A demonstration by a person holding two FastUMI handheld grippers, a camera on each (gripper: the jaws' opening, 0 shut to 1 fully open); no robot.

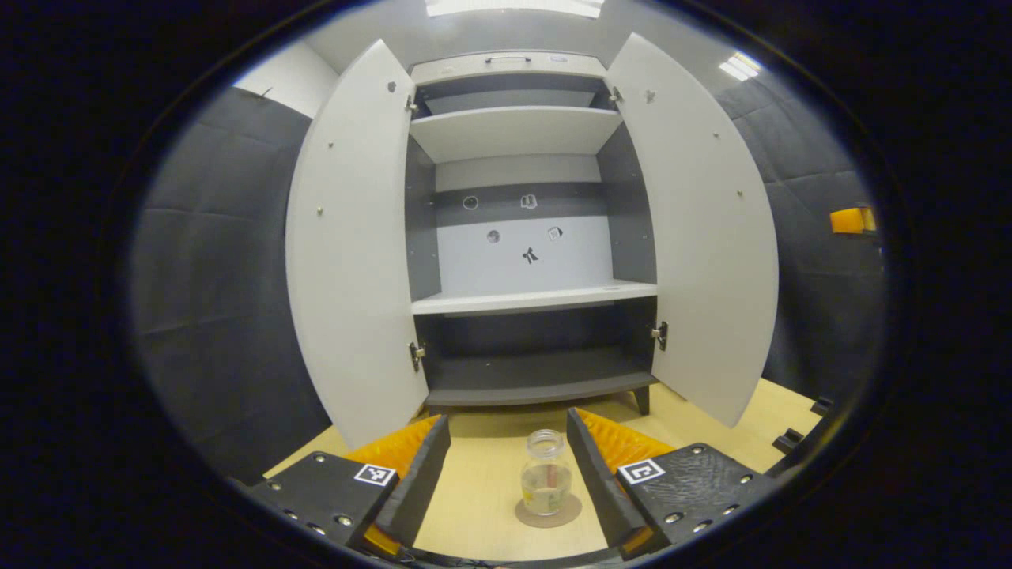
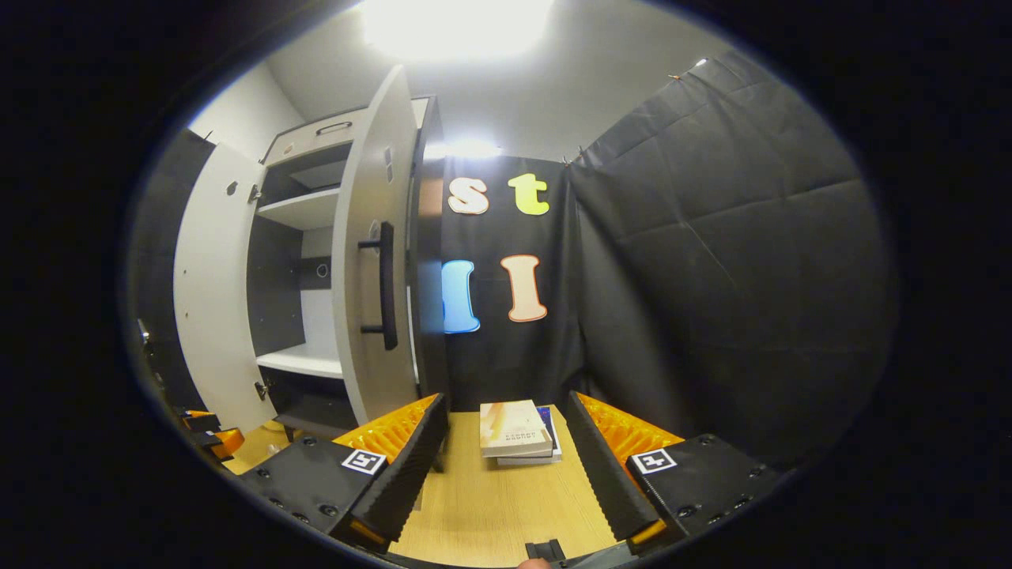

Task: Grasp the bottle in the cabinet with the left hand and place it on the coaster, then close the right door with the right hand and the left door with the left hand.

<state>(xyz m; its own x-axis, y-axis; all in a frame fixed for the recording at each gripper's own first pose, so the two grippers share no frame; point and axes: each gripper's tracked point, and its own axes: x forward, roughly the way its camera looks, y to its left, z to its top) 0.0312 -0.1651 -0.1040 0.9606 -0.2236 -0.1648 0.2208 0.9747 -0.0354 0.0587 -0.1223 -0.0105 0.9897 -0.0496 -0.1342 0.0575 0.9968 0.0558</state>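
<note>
Two fingers of the left gripper [image 1: 507, 474] sit at the bottom of the left gripper view, spread wide, touching nothing. One bottle [image 1: 546, 475] stands upright between them on one round coaster [image 1: 548, 512], clear of both fingers, lidless, with a little pale liquid inside. Coaster lies on the wooden table [image 1: 474, 506]. Beyond, one cabinet [image 1: 514, 67] stands with two doors swung open: left door [image 1: 348, 253] and right door [image 1: 700, 237]. Inside I count three shelves: top, middle and dark bottom one; small stickers dot the back panel.

In the right gripper view the right gripper [image 2: 507, 466] also has its two fingers wide apart, gripping nothing. Just past them, one small stack of books [image 2: 515, 431] lies on the table, two I can count, near the booth wall. To the left the right door shows edge-on with one dark bar handle [image 2: 386, 284]. At far left, low, part of the other gripper peeks in.
</note>
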